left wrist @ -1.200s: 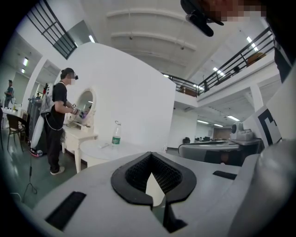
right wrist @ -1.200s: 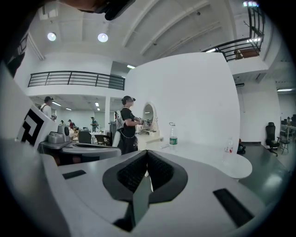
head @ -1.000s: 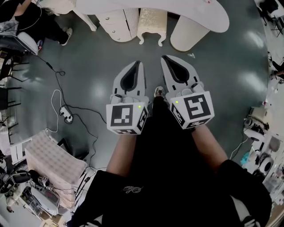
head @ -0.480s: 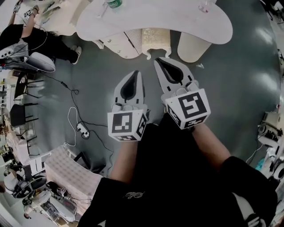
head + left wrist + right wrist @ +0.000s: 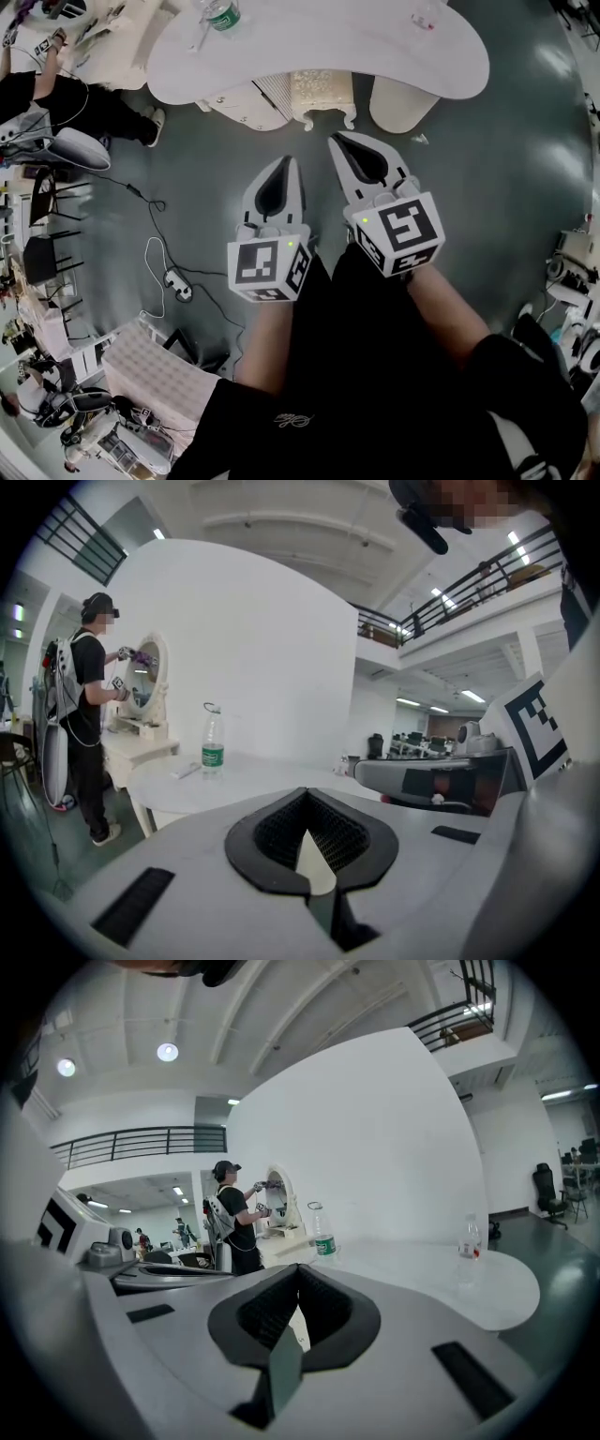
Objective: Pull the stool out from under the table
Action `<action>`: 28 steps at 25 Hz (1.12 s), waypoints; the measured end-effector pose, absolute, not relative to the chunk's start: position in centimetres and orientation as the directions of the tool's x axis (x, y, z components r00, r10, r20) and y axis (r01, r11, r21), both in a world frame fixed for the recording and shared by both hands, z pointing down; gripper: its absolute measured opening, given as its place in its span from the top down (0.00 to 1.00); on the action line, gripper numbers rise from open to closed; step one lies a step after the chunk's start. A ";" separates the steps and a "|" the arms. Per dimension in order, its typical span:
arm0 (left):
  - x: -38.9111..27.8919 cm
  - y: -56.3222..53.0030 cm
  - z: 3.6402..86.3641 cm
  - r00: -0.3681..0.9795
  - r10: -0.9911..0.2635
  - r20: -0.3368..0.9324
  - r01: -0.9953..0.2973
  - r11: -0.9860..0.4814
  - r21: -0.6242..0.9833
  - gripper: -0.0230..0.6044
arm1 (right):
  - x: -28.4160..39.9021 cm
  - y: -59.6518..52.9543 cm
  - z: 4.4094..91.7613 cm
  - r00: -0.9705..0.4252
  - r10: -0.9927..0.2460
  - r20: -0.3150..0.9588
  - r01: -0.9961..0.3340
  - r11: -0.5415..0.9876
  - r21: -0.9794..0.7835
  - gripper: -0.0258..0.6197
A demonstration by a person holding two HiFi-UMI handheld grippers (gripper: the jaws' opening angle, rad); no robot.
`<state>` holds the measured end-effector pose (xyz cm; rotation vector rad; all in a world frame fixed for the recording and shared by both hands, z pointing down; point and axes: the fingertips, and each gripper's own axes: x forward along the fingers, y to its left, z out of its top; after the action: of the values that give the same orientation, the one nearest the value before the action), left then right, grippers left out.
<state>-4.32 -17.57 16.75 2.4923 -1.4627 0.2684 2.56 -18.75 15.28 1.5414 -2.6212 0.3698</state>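
Observation:
The stool, with a cream cushioned top and white curved legs, stands tucked under the front edge of the white curved table. My left gripper is shut and empty, and points at the floor short of the stool. The right gripper is also shut with nothing in it; its tip lies just short of the stool's front legs. In the left gripper view the jaws are closed together, with the table top beyond. The right gripper view shows its closed jaws before the table.
A green-labelled bottle and a small bottle stand on the table. A drawer unit and a round pedestal flank the stool. Cables and a power strip lie at left, beside a person in black.
Both grippers, still shut, have moved forward toward the table. The table and stool now lie closer, with more of the table top in view.

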 end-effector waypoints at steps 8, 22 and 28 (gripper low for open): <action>-9.5 -21.7 20.1 0.496 -0.799 0.340 -0.868 -0.468 0.167 0.95 | -1.1 -22.8 19.5 -0.449 -0.843 0.296 -0.888 0.385 -0.251 0.95; -14.5 -32.7 25.0 0.717 -0.555 0.421 -0.639 -0.765 0.079 0.95 | -4.5 -32.2 26.3 -0.385 -0.807 0.447 -0.923 0.342 -0.178 0.95; -13.1 -35.0 34.0 0.713 -0.533 0.456 -0.638 -0.762 0.107 0.95 | -4.1 -33.8 36.0 -0.367 -0.796 0.481 -0.930 0.308 -0.200 0.95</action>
<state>-13.06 -34.98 33.97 2.6628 -0.9284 0.5920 -4.07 -33.80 35.98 1.5614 -2.2865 0.6518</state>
